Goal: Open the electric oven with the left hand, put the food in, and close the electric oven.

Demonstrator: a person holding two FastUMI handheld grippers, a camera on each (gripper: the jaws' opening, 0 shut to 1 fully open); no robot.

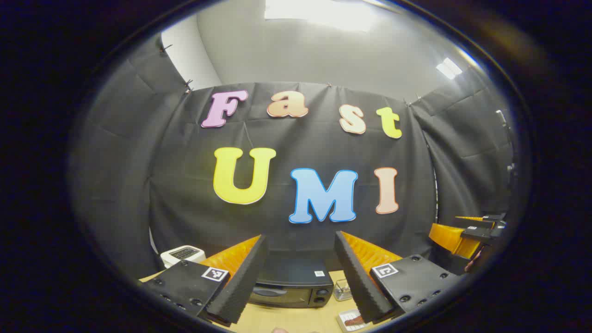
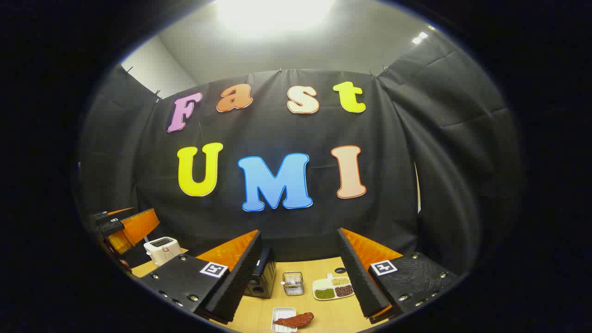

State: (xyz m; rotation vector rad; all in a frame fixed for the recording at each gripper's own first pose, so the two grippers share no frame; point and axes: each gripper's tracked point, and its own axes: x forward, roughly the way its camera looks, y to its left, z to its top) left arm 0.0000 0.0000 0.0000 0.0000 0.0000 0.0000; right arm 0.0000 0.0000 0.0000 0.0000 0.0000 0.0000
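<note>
Honestly, nothing's been touched yet, so the step in hand looks like the reach for the oven door. In the left gripper view the left gripper [image 1: 300,273] has its fingers spread wide with nothing between them, and the electric oven [image 1: 292,286] sits right in that gap, farther off and lower down, door shut, its two knobs at the right end of the front. The right gripper [image 2: 300,273] is spread and empty too; from its side the oven [image 2: 262,277] is partly hidden behind its left finger, and the food [image 2: 296,319], a reddish-brown piece lying on a small white tray [image 2: 281,317], is low between its fingers on the wooden table [image 2: 323,314]. A wire basket [image 2: 292,283] and a divided plate [image 2: 333,287] of beans stand a bit beyond the food, so they're worth steering around. To do this well, the left one probably wants to drop down and come straight in at the top edge of the door, where a handle would likely be (too small to make out here), pinch squarely, then swing the door down gently so the oven doesn't slide. Meanwhile the right can hang back near the food. A white toaster [image 2: 162,249] sits well off to the left.
</note>
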